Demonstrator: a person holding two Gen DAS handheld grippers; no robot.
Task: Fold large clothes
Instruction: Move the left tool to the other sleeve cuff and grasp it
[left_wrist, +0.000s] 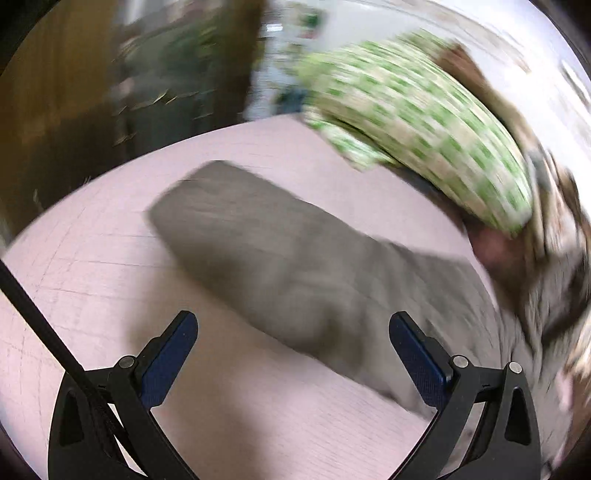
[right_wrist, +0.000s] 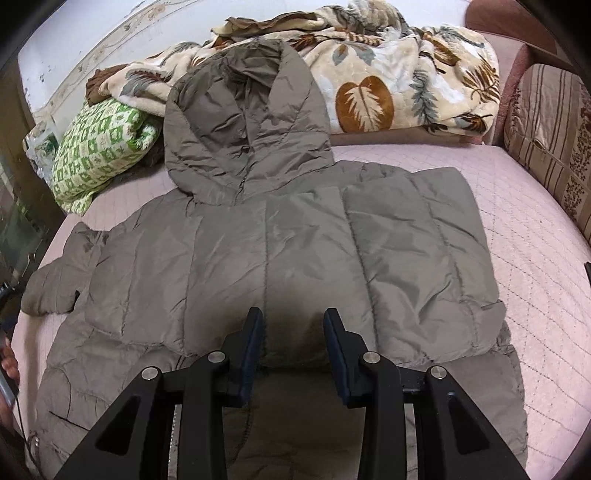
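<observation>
Apparently jacket (right_wrist: 280, 251) flat — right sheet (right_wrist: 535, 258) margin open.

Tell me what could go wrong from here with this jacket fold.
1. The left gripper is open, and its view is blurred, so its grab at the sleeve may miss.
2. The right gripper is over the puffy jacket; slick padding could slip or spring open.
3. The hood lies on the leaf blanket, beside the green pillow, and could drag either.
</observation>
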